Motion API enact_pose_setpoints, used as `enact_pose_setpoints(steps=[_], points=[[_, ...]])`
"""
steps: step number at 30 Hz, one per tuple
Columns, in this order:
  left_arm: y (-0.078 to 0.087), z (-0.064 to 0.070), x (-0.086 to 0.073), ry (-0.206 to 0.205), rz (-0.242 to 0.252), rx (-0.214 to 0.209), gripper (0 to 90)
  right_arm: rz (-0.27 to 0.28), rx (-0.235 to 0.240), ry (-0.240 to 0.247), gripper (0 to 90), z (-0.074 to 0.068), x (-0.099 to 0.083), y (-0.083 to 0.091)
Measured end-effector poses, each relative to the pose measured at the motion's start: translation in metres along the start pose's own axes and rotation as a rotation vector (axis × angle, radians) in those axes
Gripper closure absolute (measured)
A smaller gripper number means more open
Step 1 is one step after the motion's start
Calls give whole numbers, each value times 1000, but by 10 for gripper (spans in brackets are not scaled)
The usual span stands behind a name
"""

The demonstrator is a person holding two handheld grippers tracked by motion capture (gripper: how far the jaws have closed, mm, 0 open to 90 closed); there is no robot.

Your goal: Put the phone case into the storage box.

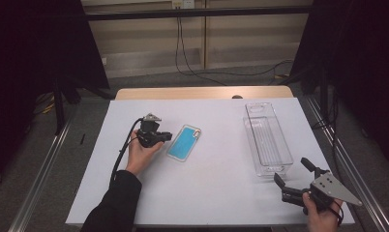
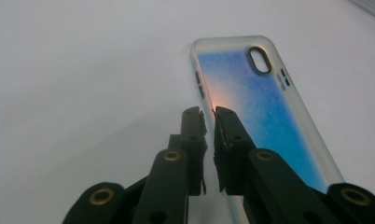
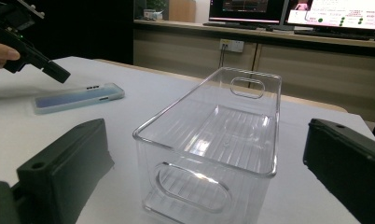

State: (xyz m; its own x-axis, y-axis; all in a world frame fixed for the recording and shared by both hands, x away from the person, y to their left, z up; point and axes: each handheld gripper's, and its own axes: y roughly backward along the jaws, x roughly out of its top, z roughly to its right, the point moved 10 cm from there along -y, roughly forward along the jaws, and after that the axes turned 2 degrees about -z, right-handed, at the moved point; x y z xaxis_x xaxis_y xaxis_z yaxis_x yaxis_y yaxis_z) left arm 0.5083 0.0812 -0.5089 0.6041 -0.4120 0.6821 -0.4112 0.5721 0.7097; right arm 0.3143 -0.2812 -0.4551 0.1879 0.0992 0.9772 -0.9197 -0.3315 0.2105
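A blue phone case with a clear rim [image 1: 184, 142] [image 2: 255, 93] [image 3: 78, 98] lies flat on the white table, left of centre. My left gripper [image 1: 167, 136] [image 2: 210, 114] [image 3: 59, 74] hovers over the case's left edge, its jaws shut to a thin slit with nothing between them. A clear plastic bin [image 1: 268, 169] [image 3: 199, 156] stands empty on the right side. My right gripper [image 1: 291, 170] sits just in front of the bin's near end, its jaws wide open. In the right gripper view its fingers [image 3: 69, 158] flank the bin.
The white table cover [image 1: 216, 183] has open space between the case and the bin. A wooden strip [image 1: 202, 93] runs along the far edge. Metal rails [image 1: 42, 164] line both sides. Cables lie on the floor beyond.
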Motion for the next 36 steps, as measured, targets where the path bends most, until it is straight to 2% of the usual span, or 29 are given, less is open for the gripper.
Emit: enact_pose_setpoints(steps=[6, 7, 8, 14, 16, 20, 22, 24, 26, 27, 31, 32, 33, 36], points=[[7, 2, 4, 5, 50, 19, 648, 0, -1, 0, 0, 0, 0, 0], [9, 1, 4, -6, 54, 22, 623, 1, -1, 0, 0, 0, 0, 0], [10, 1, 4, -2, 59, 23, 577, 1, 0, 0, 0, 0, 0, 0], [16, 0, 7, -2, 93, 28, 480, 0, 1, 0, 0, 0, 0, 0], [20, 0, 9, 1, 126, 34, 421, 1, 1, -1, 0, 0, 0, 0], [25, -1, 11, -4, 128, 42, 299, 1, 3, -1, 0, -1, 0, 0], [27, -1, 11, -3, 132, 37, 276, 1, 3, -2, 0, -1, 1, 0], [30, -2, 13, 3, 143, 49, 169, 2, 6, -1, 0, -1, 1, 0], [32, -2, 13, -3, 147, 56, 137, 3, 5, 0, 0, -1, 1, 0], [34, 0, 15, 5, 158, 39, 69, 2, 6, -2, 0, -1, 1, 1], [36, 4, 14, -20, 148, 30, 29, 3, 6, 1, 0, -1, 1, 1], [38, 5, 13, -59, 139, 62, 31, 5, 7, 0, 0, -1, 1, 1], [39, 6, 13, -73, 143, 69, 29, 5, 7, 1, 0, -1, 1, 1], [40, 9, 13, -73, 150, 46, 32, 5, 9, 0, 0, -2, 1, 0]])
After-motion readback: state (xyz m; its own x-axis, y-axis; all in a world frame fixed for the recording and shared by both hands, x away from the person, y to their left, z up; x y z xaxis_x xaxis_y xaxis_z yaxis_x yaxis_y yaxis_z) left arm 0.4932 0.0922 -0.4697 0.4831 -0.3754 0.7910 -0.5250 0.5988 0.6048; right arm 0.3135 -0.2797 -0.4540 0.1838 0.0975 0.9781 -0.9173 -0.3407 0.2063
